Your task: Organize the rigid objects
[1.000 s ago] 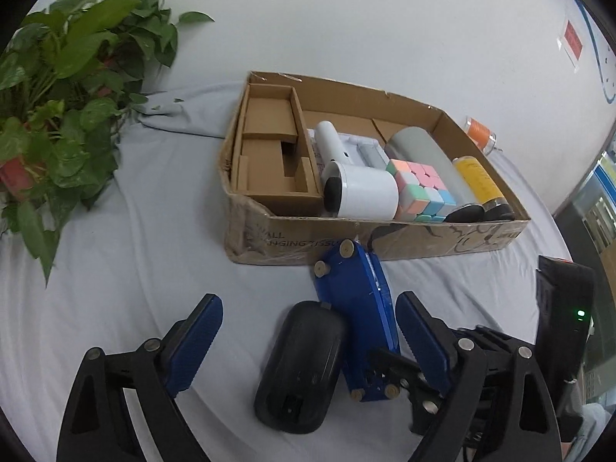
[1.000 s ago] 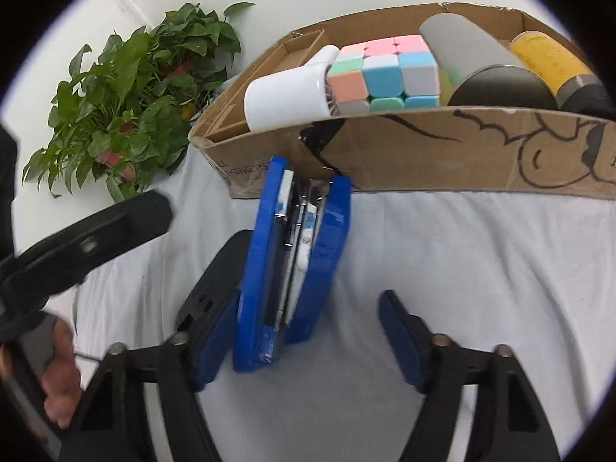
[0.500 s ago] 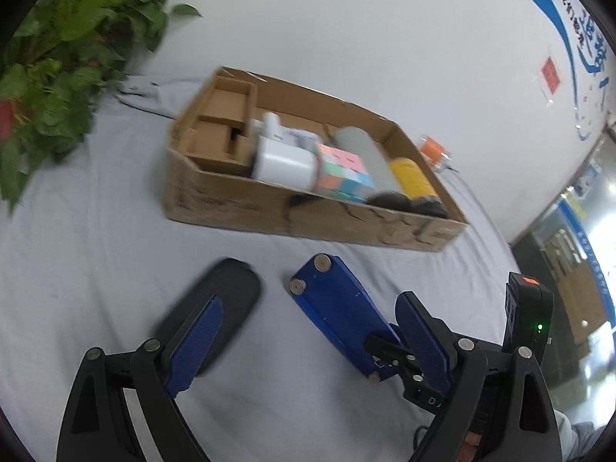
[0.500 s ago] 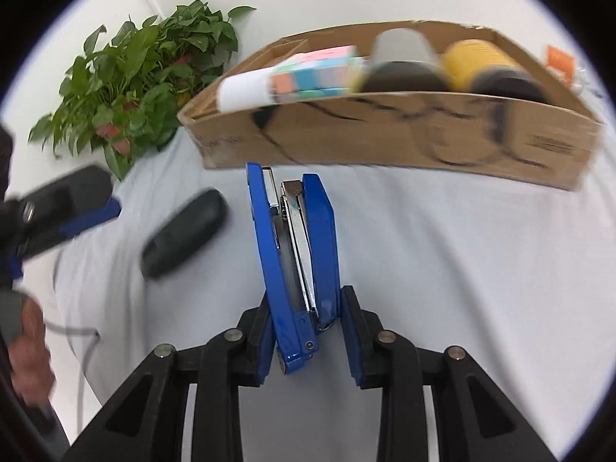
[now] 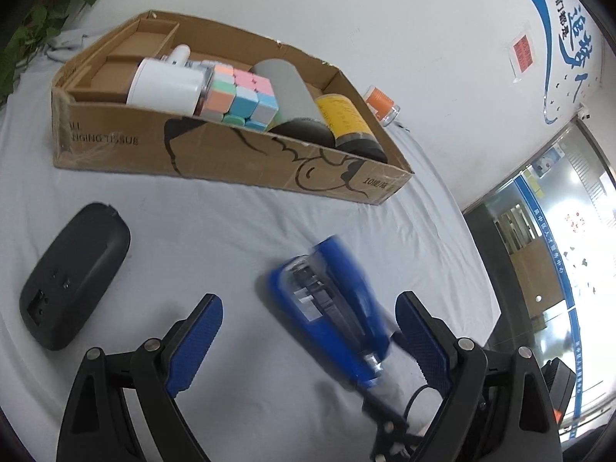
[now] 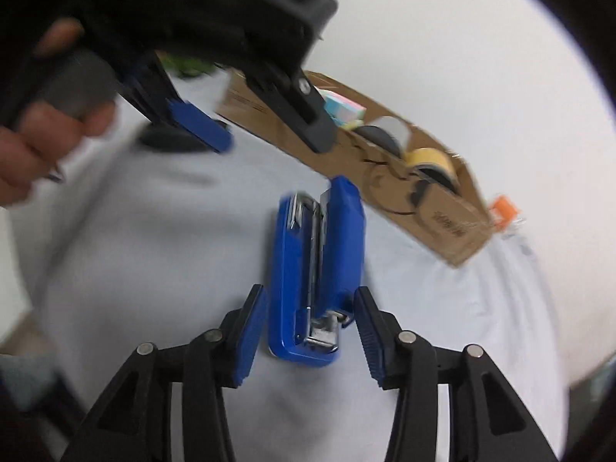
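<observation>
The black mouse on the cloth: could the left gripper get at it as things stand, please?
Probably yes. The left gripper is open and empty, and the black mouse lies alone on bare grey cloth just off its left finger. Neither the blue stapler nor the cardboard box stands between them.

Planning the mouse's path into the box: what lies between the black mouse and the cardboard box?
Only bare grey cloth separates the black mouse from the cardboard box, seen in the left wrist view.
</observation>
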Demonstrator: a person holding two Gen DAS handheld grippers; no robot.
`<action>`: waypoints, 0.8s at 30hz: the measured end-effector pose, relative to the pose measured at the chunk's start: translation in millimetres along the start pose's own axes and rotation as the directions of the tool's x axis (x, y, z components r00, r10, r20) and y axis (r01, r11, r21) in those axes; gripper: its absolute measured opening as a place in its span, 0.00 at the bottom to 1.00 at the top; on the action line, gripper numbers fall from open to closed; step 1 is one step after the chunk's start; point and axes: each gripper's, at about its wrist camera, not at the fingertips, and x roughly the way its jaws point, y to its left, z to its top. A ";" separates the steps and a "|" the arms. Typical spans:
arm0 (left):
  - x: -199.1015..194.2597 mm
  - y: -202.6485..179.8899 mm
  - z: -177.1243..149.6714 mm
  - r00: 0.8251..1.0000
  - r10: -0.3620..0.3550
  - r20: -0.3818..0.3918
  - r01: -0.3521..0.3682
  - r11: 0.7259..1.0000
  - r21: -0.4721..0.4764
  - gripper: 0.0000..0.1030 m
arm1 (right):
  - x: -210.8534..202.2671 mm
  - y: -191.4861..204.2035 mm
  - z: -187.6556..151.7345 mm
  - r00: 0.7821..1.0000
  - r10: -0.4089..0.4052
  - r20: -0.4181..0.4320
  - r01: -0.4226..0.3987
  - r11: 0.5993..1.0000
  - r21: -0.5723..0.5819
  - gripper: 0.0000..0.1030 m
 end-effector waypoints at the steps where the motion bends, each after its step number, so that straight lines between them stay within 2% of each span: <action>1: 0.7 1.7 -1.0 1.000 -0.011 -0.009 0.011 1.000 -0.010 0.88 | -1.6 -5.3 -0.2 0.997 0.071 -0.002 -0.071 0.996 0.050 0.45; 2: 0.7 3.8 -1.9 1.000 -0.017 -0.008 0.017 1.000 -0.017 0.88 | -0.8 -13.8 0.2 0.990 0.143 -0.006 -0.142 0.984 0.111 0.45; 4: 1.2 6.8 -6.0 1.000 -0.022 -0.003 0.022 0.999 -0.026 0.88 | 8.3 -31.4 2.9 0.980 0.196 -0.026 -0.187 0.960 0.207 0.45; 7: 5.0 8.6 -12.1 0.999 -0.025 -0.022 0.024 0.999 -0.033 0.88 | 30.3 -42.3 11.7 0.976 0.197 -0.095 -0.169 0.954 0.246 0.45; 10: 13.5 12.0 -19.3 0.997 -0.051 -0.055 0.047 0.996 -0.071 0.88 | 36.1 -36.0 13.8 0.953 0.288 -0.096 -0.257 0.934 0.249 0.44; 12: 21.9 14.0 -24.0 0.993 -0.077 -0.086 0.068 0.992 -0.104 0.88 | 38.3 -29.6 17.0 0.963 0.256 -0.090 -0.229 0.944 0.236 0.40; 13: 26.8 14.8 -26.1 0.991 -0.083 -0.100 0.071 0.991 -0.115 0.88 | 38.5 -28.0 17.4 0.971 0.220 -0.089 -0.194 0.952 0.238 0.26; 14: 31.0 15.3 -28.3 0.991 -0.077 -0.113 0.063 0.990 -0.123 0.88 | 40.8 -32.7 17.8 0.975 0.203 -0.089 -0.171 0.944 0.281 0.23; 18: 39.3 7.3 -32.7 0.992 -0.061 -0.114 0.051 0.994 -0.092 0.91 | 47.0 -46.1 20.9 0.962 0.257 -0.092 -0.194 0.881 0.431 0.23; 19: 40.0 5.3 -33.0 0.992 -0.060 -0.110 0.051 0.995 -0.081 0.89 | 47.4 -48.7 20.5 0.958 0.273 -0.092 -0.204 0.866 0.457 0.23; 21: 42.3 3.3 -33.8 0.991 -0.061 -0.118 0.053 0.996 -0.068 0.69 | 47.7 -50.1 23.2 0.940 0.332 -0.081 -0.243 0.818 0.522 0.23; 23: 40.6 4.1 -34.0 0.993 -0.048 -0.111 0.041 0.997 -0.064 0.68 | 41.0 -44.4 27.4 0.934 0.349 -0.076 -0.255 0.801 0.542 0.22; 24: 38.1 7.3 -32.8 0.994 -0.043 -0.103 0.035 0.996 -0.080 0.62 | 40.0 -42.3 30.9 0.935 0.345 -0.082 -0.249 0.805 0.539 0.22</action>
